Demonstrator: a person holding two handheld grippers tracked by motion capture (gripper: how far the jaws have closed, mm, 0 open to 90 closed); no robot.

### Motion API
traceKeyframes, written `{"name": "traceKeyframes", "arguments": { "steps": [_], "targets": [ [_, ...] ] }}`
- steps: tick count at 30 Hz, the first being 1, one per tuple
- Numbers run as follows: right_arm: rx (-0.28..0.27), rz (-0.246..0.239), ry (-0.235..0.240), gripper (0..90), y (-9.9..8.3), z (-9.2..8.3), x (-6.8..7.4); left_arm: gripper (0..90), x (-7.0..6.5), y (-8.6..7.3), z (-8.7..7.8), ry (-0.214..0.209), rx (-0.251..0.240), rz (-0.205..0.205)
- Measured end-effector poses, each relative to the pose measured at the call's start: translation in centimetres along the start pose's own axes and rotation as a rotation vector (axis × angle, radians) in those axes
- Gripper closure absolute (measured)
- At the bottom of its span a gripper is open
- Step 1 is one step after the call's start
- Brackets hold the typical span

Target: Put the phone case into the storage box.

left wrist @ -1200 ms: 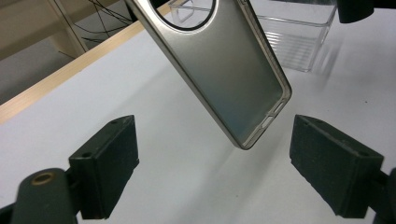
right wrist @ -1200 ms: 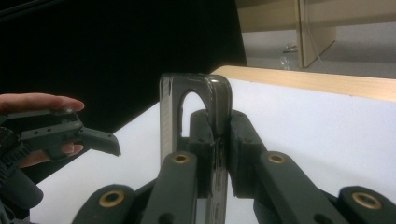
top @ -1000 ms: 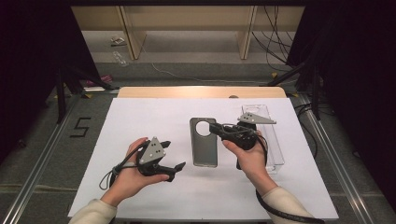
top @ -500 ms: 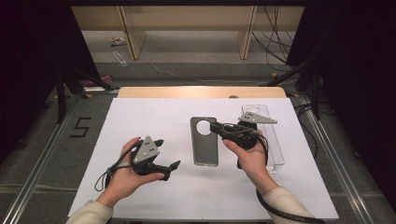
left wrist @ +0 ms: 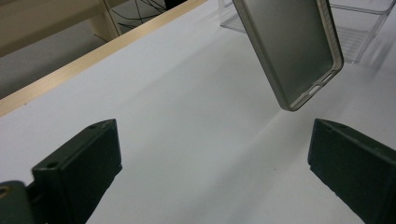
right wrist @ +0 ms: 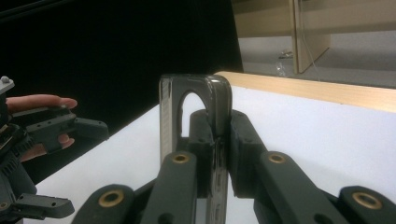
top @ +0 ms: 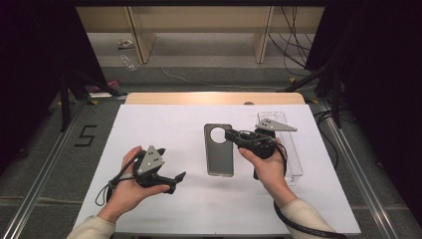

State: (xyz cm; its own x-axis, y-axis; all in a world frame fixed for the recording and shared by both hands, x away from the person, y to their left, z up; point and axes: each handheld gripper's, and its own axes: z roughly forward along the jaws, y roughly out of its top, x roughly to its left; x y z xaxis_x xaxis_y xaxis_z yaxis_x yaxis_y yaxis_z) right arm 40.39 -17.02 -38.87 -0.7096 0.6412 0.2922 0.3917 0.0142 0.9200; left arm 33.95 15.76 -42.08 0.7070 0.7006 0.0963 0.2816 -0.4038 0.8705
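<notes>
Left gripper (top: 174, 179) held low in left hand (top: 130, 185), jaws just been opening, now wide, nothing between them. Right gripper (top: 230, 134) jaws clamped tight, right hand (top: 266, 162) steadying it.

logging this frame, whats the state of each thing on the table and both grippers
phone case: gripped at its camera-cutout end, inner side up in the high view
right gripper: shut on the phone case's rim
left gripper: open, jaws have just been opening, nothing between them
clear plastic tray: on the white table under the right hand, contents unclear

Phone case (left wrist: 289, 49) top beyond frame edge
</notes>
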Motion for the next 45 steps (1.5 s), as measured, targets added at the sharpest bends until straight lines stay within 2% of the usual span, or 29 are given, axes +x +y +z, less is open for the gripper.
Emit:
{"name": "traceKeyframes", "arguments": {
  "steps": [13,45],
  "targets": [
    [-0.007,0.002,-0.009,82.0,0.2,-0.3,-0.1,0.0,0.4,-0.7,-0.3,0.021,0.015,-0.002],
    [-0.032,-0.014,-0.047,82.0,1.2,-1.5,-0.9,0.0,0.5,-1.1,-0.2,0.023,0.022,-0.009]
  ]
}}
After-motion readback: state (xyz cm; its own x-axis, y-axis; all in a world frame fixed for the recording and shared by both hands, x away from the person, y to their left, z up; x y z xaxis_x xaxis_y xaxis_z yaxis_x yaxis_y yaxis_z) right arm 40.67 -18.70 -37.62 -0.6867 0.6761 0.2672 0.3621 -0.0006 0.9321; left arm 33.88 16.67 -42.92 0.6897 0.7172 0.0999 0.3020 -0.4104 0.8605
